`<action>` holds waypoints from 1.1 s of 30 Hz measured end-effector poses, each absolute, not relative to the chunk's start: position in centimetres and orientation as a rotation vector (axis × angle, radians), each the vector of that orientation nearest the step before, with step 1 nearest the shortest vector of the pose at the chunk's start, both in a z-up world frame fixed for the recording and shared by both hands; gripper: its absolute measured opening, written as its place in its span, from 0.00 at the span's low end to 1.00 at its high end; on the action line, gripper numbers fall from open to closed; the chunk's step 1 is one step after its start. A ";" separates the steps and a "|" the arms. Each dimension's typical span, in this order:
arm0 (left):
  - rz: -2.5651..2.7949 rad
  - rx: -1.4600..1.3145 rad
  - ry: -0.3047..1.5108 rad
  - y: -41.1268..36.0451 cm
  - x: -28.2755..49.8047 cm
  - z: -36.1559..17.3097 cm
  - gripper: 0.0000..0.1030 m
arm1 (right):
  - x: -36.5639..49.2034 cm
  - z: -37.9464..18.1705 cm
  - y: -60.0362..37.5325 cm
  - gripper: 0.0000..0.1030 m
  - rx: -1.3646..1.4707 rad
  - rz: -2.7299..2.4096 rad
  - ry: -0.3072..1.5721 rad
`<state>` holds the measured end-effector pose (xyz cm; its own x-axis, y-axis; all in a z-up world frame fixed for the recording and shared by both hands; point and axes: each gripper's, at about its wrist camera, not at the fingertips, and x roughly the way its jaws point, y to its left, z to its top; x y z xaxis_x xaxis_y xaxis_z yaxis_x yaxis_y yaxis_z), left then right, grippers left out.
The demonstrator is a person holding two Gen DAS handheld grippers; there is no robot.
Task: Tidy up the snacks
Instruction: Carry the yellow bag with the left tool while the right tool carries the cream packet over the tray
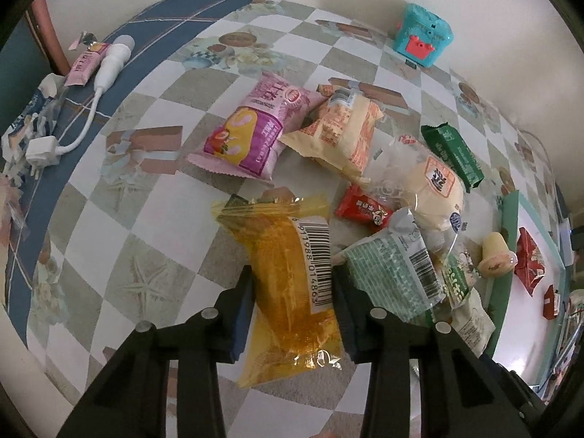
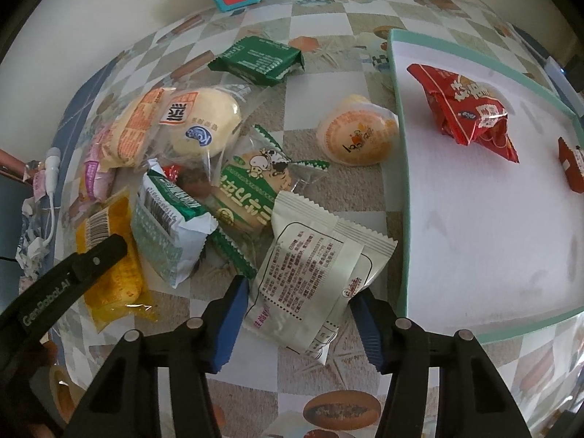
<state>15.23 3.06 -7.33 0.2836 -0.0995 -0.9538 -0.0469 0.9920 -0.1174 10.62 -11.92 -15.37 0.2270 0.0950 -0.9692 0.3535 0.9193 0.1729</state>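
The red packet (image 2: 572,168) at three o'clock in the right wrist view is cut off by the lens edge. A small red wrapper (image 2: 171,171) at nine o'clock lies mostly hidden under the green-and-white packet (image 2: 171,219); its print is unreadable.

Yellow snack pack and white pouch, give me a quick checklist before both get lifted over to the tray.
1. Left gripper on the yellow pack: ok, its fingers press both sides.
2. Right gripper on the white pouch: cannot tell, the pouch sits between the fingers but firm contact on the right side is unclear.
3. Yellow pack free of neighbours: not ok, the pale green pack lies against the right finger.
4. White pouch free of the pile: cannot tell, its upper edge meets the cow biscuit pack.
5. Tray has bare space: ok, only red packs sit at its far end.
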 end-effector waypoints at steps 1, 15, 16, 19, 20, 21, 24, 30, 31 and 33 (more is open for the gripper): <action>-0.033 -0.134 1.280 3.1 15.2 -7.1 0.41 | 10.5 -15.2 -12.0 0.58 0.398 -0.182 1.337; -0.041 -0.116 1.194 1.0 13.9 -1.9 0.41 | 9.8 -11.2 -13.4 0.58 0.454 -0.153 1.246; -0.041 -0.115 1.188 0.8 13.8 -1.6 0.41 | 9.6 -10.6 -13.7 0.58 0.456 -0.152 1.228; -0.052 -0.116 1.165 0.0 13.5 -0.2 0.41 | 9.2 -9.5 -14.3 0.58 0.462 -0.161 1.199; -0.054 -0.118 1.161 -0.2 13.4 0.1 0.41 | 9.0 -9.2 -14.6 0.58 0.464 -0.170 1.191; -0.057 -0.119 1.155 -0.6 13.3 0.5 0.41 | 9.0 -9.1 -14.8 0.58 0.466 -0.176 1.186; -0.063 -0.112 1.137 -1.6 13.2 1.5 0.41 | 8.6 -8.6 -15.9 0.58 0.474 -0.212 1.165; -0.092 -0.105 1.116 -4.3 12.7 3.0 0.41 | 8.0 -7.5 -18.8 0.58 0.515 -0.279 1.115; -0.098 -0.101 1.114 -4.9 12.6 3.1 0.41 | 7.8 -7.4 -19.5 0.58 0.523 -0.298 1.108; -0.113 -0.091 1.111 -6.1 12.4 3.3 0.41 | 7.5 -7.3 -20.9 0.58 0.536 -0.339 1.094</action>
